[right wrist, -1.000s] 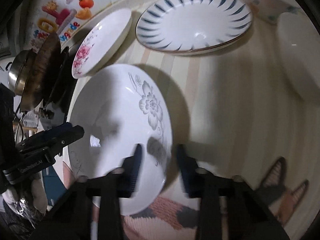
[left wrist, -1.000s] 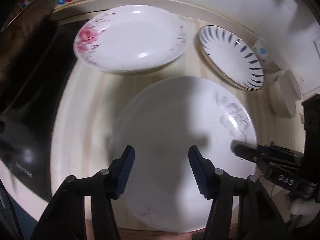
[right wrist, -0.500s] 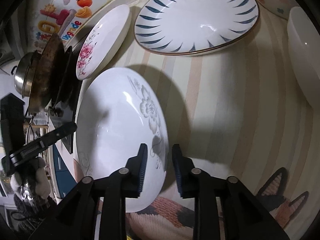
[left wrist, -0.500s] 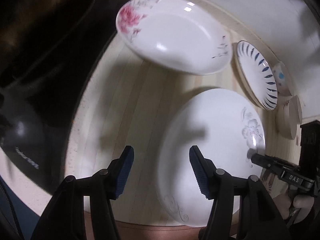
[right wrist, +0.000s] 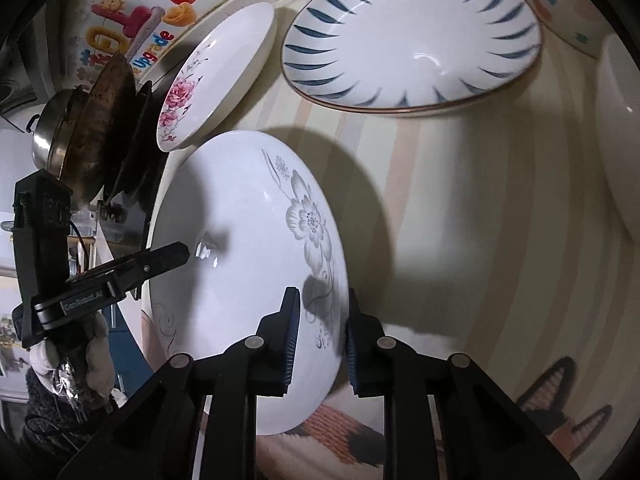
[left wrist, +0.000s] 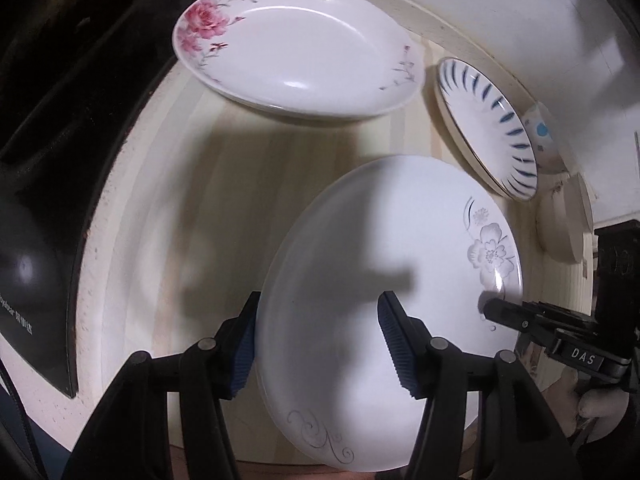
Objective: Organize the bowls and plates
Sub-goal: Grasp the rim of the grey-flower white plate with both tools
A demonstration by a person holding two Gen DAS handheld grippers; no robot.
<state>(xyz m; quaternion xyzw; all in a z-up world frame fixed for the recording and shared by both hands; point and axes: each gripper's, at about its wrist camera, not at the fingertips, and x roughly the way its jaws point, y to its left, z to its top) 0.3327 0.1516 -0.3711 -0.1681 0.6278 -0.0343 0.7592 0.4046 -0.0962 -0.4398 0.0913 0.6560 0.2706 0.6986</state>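
Note:
A white plate with a grey flower (left wrist: 360,280) (right wrist: 248,240) is tilted up off the light wooden table. My right gripper (right wrist: 319,340) is shut on its right rim, one finger each side; it shows in the left wrist view (left wrist: 520,318) too. My left gripper (left wrist: 318,344) is open; its jaws straddle the plate's left edge without squeezing it. It also shows in the right wrist view (right wrist: 160,258). A pink-rose plate (left wrist: 296,48) (right wrist: 216,76) lies at the back left. A blue-striped plate (left wrist: 486,128) (right wrist: 412,36) lies at the back right.
A white bowl (left wrist: 568,220) (right wrist: 620,152) and a dotted bowl (left wrist: 540,140) (right wrist: 560,4) stand at the right. A black cooktop (left wrist: 48,160) with a pan and pot (right wrist: 92,128) borders the table on the left. A wall runs behind.
The right gripper has lifted and tilted the grey-flower plate further up. The left gripper has moved right, so its open jaws now straddle the plate's left edge.

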